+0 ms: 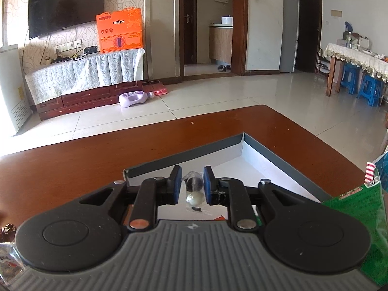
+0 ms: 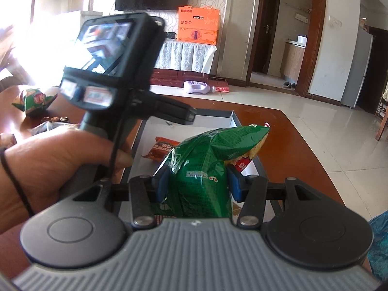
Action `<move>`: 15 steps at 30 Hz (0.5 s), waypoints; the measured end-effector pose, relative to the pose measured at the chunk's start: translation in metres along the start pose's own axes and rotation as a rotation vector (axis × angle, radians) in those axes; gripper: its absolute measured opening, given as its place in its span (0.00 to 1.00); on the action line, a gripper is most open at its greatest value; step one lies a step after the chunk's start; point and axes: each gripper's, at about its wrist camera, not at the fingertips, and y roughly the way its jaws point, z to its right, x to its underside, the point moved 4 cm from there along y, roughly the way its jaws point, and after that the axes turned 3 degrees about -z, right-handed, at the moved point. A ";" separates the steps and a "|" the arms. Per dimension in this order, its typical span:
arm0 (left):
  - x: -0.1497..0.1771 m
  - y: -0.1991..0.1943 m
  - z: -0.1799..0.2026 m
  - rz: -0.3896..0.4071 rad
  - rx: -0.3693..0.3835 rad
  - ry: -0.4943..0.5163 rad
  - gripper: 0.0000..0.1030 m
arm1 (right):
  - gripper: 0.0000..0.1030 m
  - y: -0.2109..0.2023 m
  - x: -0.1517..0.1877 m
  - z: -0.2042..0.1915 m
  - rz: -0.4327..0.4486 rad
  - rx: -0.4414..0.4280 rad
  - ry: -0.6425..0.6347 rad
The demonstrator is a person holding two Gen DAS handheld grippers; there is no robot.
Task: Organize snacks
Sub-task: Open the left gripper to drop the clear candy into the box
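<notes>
Here the left gripper (image 1: 192, 185) had a small clear-wrapped snack (image 1: 194, 189) between its blue pads (image 1: 175, 184), with a sliver of gap on either side, so the jaws looked slack around it, not pressing. It hung over the white floor of the shallow grey-walled box (image 1: 213, 148). Released from there, the sweet would likely land inside, but its round body could roll toward a wall or snag on a pad and come back out as the hand pulled away.

The right gripper (image 2: 197, 183) was clenched on a puffy green snack bag (image 2: 206, 160), its pads squeezing the lower part. That bag stood over the near end of the same box, above an orange packet (image 2: 163, 147) lying inside. The bag was slick and air-filled; too hard a squeeze might burst it, too light and it could slip.

The person's left hand (image 2: 55, 167) crowded close beside the right tool, so a knock between the two seemed possible. More snacks (image 2: 34, 103) waited on the brown table (image 1: 80, 155).
</notes>
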 end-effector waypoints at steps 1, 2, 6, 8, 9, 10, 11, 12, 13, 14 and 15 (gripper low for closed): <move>-0.001 0.003 0.002 0.000 0.001 0.004 0.25 | 0.51 0.001 0.000 -0.001 -0.001 0.000 -0.004; -0.002 0.005 0.002 0.000 -0.001 0.009 0.26 | 0.51 0.001 0.001 -0.001 -0.001 -0.001 -0.005; -0.006 0.010 0.001 0.005 0.000 0.016 0.55 | 0.51 0.003 0.005 -0.001 -0.002 0.001 -0.009; -0.008 0.010 0.001 0.016 -0.007 0.023 0.71 | 0.51 0.004 0.006 -0.002 -0.004 0.000 -0.012; -0.009 0.010 0.001 0.024 -0.012 0.028 0.78 | 0.51 0.004 0.007 -0.002 -0.003 0.001 -0.015; -0.009 0.010 0.001 0.029 -0.016 0.032 0.81 | 0.51 0.004 0.007 -0.002 -0.004 0.001 -0.018; -0.010 0.010 0.001 0.030 -0.019 0.035 0.82 | 0.51 0.004 0.007 -0.003 -0.004 0.000 -0.020; -0.010 0.010 0.001 0.028 -0.020 0.035 0.84 | 0.51 0.004 0.007 -0.003 -0.004 -0.001 -0.022; -0.010 0.010 0.000 0.025 -0.022 0.034 0.85 | 0.51 0.003 0.008 -0.002 -0.004 -0.002 -0.023; -0.009 0.009 0.000 0.024 -0.022 0.033 0.85 | 0.51 0.003 0.008 -0.002 -0.004 -0.002 -0.023; -0.008 0.008 0.000 0.022 -0.023 0.035 0.86 | 0.51 0.004 0.008 -0.001 -0.004 -0.003 -0.024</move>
